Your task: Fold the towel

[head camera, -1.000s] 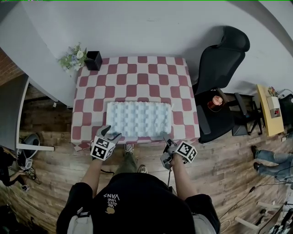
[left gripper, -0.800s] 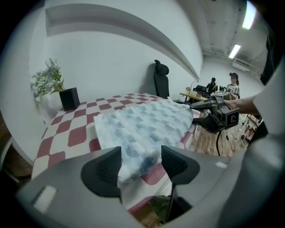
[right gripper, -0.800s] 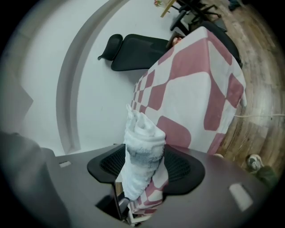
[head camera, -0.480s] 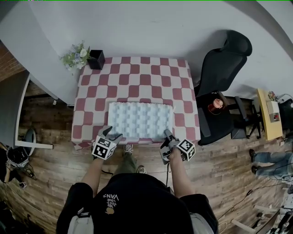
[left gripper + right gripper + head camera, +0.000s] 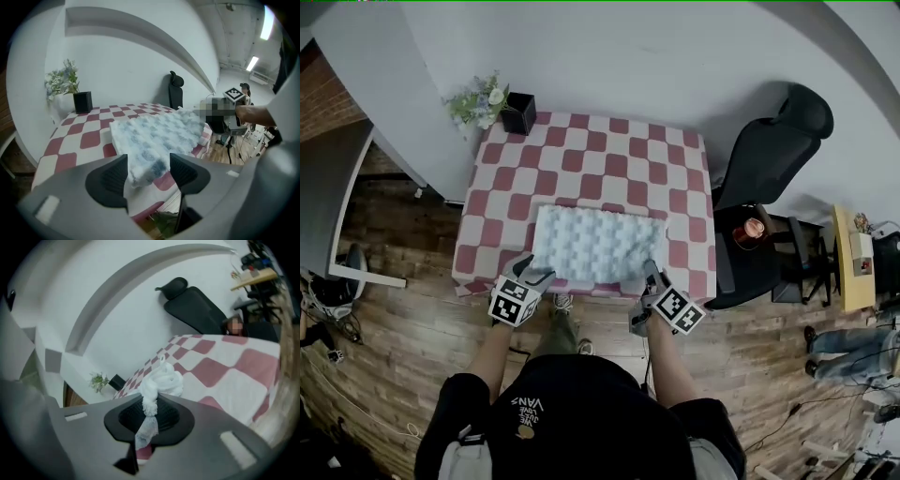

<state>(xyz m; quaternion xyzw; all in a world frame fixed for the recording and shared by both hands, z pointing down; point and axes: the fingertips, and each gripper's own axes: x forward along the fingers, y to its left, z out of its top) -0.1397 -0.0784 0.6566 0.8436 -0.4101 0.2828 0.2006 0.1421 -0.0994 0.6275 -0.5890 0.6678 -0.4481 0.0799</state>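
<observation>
The fingers of the right gripper [image 5: 649,274] have just been closed; the 5 o'clock corner of the towel [image 5: 595,246] is now pinched between them and bunched up above the pads, and that corner looks slightly raised off the worktop [image 5: 581,159]; one end of the near edge is thus judged secured for the fold. The fingers of the left gripper [image 5: 530,274] are held apart, with the 7 o'clock corner lying between them but not pressed; a grip there is judged to be still needed. The towel is spread on the 6 o'clock half of the worktop, its near edge close to the rim; bare checked surface is left toward 12 o'clock for carrying the edge over; the flower pot [image 5: 518,112] at 11 o'clock and the chair [image 5: 773,150] at 3 o'clock stand well apart.
</observation>
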